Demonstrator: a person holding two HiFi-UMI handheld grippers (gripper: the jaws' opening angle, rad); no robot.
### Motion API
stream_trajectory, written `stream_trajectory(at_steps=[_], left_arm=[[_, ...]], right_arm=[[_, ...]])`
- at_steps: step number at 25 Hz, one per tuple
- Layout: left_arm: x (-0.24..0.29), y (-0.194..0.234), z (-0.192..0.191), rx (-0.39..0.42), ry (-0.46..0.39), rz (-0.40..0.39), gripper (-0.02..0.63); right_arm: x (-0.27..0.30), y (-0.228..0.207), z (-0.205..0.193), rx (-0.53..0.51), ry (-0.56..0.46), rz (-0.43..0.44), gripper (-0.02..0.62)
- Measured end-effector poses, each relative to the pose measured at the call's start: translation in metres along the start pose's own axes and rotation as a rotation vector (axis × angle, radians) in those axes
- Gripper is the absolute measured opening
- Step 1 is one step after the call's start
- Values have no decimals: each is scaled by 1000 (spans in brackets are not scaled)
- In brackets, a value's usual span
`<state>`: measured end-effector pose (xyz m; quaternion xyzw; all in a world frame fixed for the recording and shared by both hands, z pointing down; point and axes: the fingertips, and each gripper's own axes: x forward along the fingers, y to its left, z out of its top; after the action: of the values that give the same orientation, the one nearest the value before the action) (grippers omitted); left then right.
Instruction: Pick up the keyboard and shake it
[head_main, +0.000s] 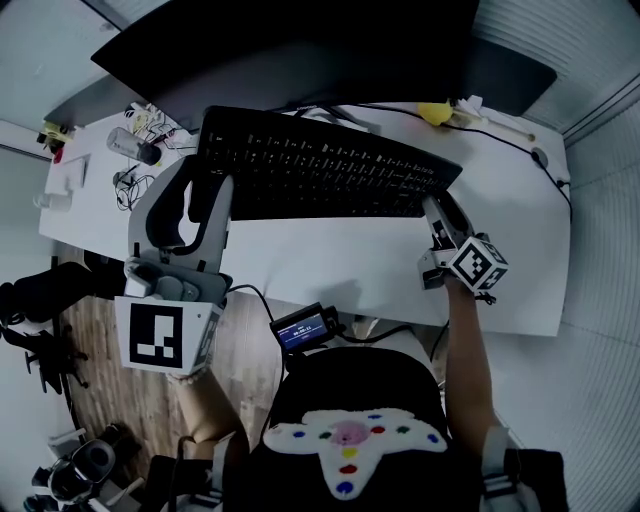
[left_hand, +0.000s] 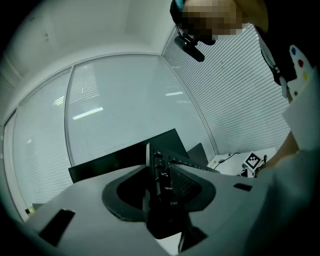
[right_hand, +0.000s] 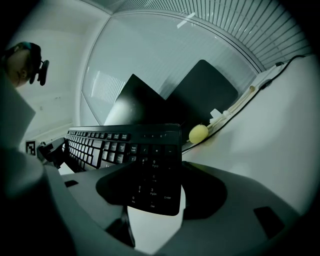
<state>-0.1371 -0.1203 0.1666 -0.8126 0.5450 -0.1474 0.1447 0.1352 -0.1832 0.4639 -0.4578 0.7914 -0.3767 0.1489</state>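
Note:
A black full-size keyboard (head_main: 320, 165) hangs lifted above the white desk (head_main: 340, 265), tilted with its keys toward me. My left gripper (head_main: 207, 200) is shut on its left end. In the left gripper view that end (left_hand: 163, 182) stands edge-on between the jaws of the left gripper (left_hand: 160, 202). My right gripper (head_main: 440, 215) is shut on the right end. In the right gripper view the number pad (right_hand: 152, 170) sits between the jaws of the right gripper (right_hand: 155, 202).
A dark monitor (head_main: 300, 50) stands behind the keyboard. A yellow ball (head_main: 433, 113) and cables lie at the desk's back right. Small clutter (head_main: 135, 145) sits at the back left. A small lit device (head_main: 305, 328) hangs at the desk's front edge. A black chair (head_main: 40, 300) stands at the left.

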Motion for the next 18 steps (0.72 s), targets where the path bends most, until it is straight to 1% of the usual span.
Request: stream_trajectory(at_steps=[2, 6, 10, 14, 18], left_arm=[[-2, -3, 4, 16, -6, -4, 161], [-6, -5, 4, 28, 21, -5, 161], [-7, -3, 5, 35, 14, -8, 161], [-7, -2, 1, 24, 13, -8, 161], [-2, 3, -10, -13, -9, -6, 161]], right_arm=[[1, 0, -1, 10, -8, 13, 278], [4, 3, 0, 17, -8, 25, 278], [4, 5, 0, 19, -9, 22, 278], [-1, 5, 4, 5, -6, 3, 278], [-8, 3, 10, -34, 6, -39, 278]])
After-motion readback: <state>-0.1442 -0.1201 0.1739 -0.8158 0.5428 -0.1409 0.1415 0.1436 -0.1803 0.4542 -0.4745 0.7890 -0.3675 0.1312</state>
